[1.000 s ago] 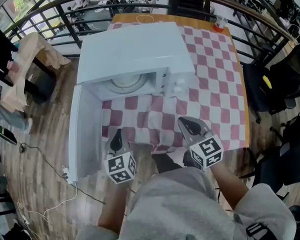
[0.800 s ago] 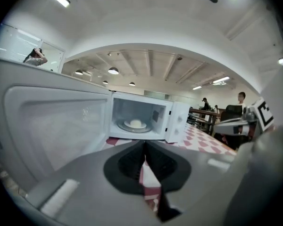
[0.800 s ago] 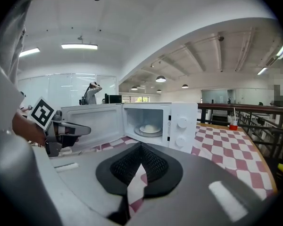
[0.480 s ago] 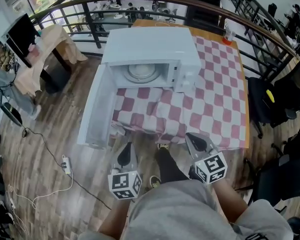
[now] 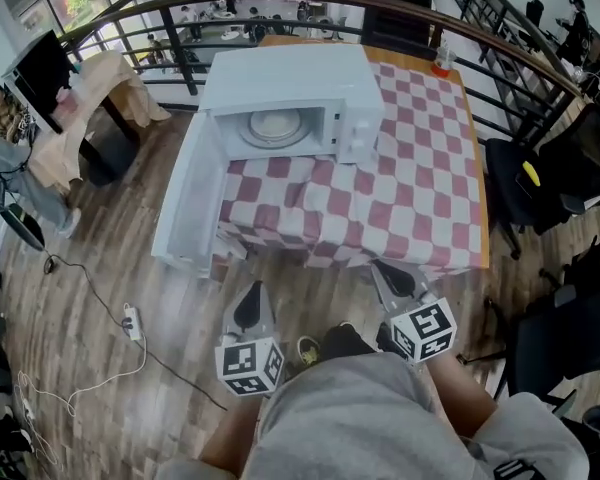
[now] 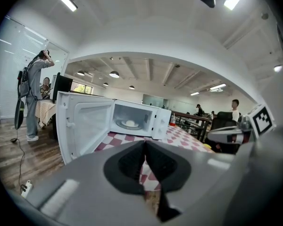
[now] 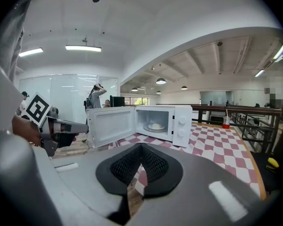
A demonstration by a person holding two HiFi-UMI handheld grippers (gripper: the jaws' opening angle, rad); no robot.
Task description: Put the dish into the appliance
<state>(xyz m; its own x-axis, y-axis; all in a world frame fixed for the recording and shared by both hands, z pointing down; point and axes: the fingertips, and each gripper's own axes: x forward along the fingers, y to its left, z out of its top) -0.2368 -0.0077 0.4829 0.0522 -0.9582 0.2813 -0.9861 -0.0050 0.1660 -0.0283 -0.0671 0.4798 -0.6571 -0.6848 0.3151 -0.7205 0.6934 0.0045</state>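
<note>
Left tongs (image 5: 250,306) fully closed and empty, right tongs (image 5: 393,278) likewise closed on nothing, both over the floor (image 5: 100,268) short of the bench (image 5: 420,178), dish (image 5: 275,125) inside the white microwave (image 5: 280,78), door (image 5: 185,203) swung open.

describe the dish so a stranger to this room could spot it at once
Find the table under the red-and-white checked cloth, then the white microwave oven at its left end, door swung open. The round white dish lies inside the oven's cavity, whereas the small red-bottomed cup stands out on the far corner.
</note>
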